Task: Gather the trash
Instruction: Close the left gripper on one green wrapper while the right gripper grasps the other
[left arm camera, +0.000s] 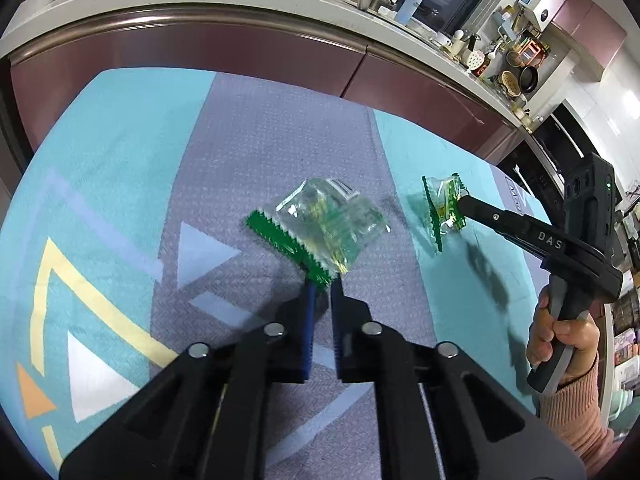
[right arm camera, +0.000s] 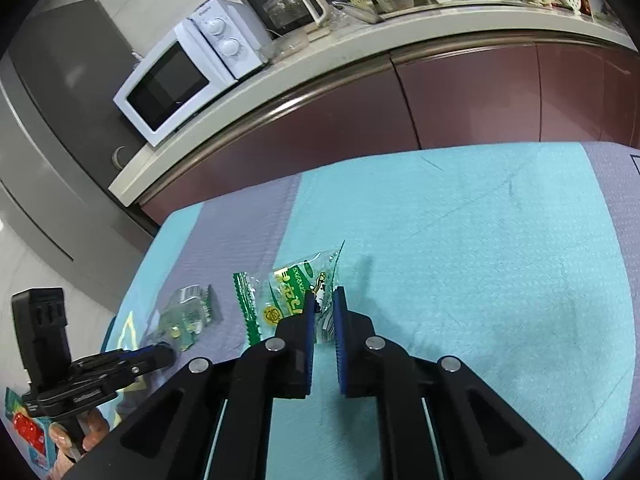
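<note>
Two snack wrappers lie on a teal and grey mat (left arm camera: 120, 152). The clear crumpled wrapper (left arm camera: 320, 224) has a green serrated edge, and my left gripper (left arm camera: 324, 285) is shut on the near corner of that edge. From the right wrist view, this clear wrapper (right arm camera: 188, 312) has the left gripper (right arm camera: 170, 354) at its near end. The second wrapper (right arm camera: 296, 300), clear with green and yellow print, sits with its right end between the blue pads of my right gripper (right arm camera: 324, 296), which is shut on it. In the left wrist view the right gripper (left arm camera: 462, 201) pinches the same printed wrapper (left arm camera: 442, 208).
Maroon cabinet fronts (left arm camera: 240, 60) under a cluttered counter run along the mat's far side. A white microwave (right arm camera: 168, 84) stands on that counter. A person's hand (left arm camera: 560, 340) in a pink sleeve holds the right gripper's handle. A red and teal packet (right arm camera: 24, 428) lies at the left edge.
</note>
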### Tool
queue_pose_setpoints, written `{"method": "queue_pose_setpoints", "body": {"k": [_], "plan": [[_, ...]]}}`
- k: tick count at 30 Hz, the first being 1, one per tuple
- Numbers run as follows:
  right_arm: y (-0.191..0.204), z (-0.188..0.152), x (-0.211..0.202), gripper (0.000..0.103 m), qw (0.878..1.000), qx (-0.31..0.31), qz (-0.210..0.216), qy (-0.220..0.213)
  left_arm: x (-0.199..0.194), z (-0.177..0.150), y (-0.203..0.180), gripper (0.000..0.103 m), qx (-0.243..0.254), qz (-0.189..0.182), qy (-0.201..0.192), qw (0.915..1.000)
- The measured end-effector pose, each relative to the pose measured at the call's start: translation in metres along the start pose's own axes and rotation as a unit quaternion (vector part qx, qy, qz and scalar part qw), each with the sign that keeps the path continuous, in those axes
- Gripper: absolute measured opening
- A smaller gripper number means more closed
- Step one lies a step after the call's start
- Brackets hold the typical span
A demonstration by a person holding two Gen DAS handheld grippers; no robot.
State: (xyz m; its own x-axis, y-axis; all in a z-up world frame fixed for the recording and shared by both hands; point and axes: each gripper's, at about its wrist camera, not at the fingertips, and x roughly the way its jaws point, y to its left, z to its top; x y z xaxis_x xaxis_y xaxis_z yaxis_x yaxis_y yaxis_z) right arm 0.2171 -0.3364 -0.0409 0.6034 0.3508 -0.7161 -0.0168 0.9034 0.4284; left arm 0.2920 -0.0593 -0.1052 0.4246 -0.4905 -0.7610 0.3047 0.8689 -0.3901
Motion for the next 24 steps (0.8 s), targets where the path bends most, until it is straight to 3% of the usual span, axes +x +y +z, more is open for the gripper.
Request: {"method": "queue_pose_setpoints", "body": {"k": [7, 8, 10, 11, 18, 23, 24], "plan": [[0.017, 0.003, -0.002, 0.007, 0.999, -0.006, 0.038, 0.000, -0.006, -0.002, 0.002, 0.005, -0.005, -0.008, -0.007, 0.9999], [0.020, 0.005, 0.000, 0.007, 0.999, -0.006, 0.043, 0.002, -0.008, -0.003, 0.005, 0.010, -0.008, -0.007, -0.009, 0.9999], [0.026, 0.009, 0.004, 0.007, 0.999, -0.007, 0.052, 0.005, -0.010, -0.001, 0.008, 0.044, -0.019, -0.021, -0.008, 0.9996], [0.031, 0.011, 0.009, 0.007, 0.998, -0.009, 0.054, 0.007, -0.011, 0.000, 0.008, 0.046, -0.021, -0.021, -0.010, 0.9995], [0.059, 0.015, 0.043, 0.007, 0.997, -0.028, 0.062, 0.041, 0.000, 0.011, 0.005, 0.044, -0.028, -0.031, 0.001, 0.9991], [0.079, 0.008, 0.055, 0.006, 0.995, -0.066, 0.044, 0.055, 0.006, 0.023, 0.013, 0.025, -0.054, -0.039, 0.003, 0.9978], [0.081, 0.007, 0.056, 0.006, 0.995, -0.070, 0.044, 0.055, 0.007, 0.024, 0.016, 0.017, -0.059, -0.040, 0.003, 0.9975]]}}
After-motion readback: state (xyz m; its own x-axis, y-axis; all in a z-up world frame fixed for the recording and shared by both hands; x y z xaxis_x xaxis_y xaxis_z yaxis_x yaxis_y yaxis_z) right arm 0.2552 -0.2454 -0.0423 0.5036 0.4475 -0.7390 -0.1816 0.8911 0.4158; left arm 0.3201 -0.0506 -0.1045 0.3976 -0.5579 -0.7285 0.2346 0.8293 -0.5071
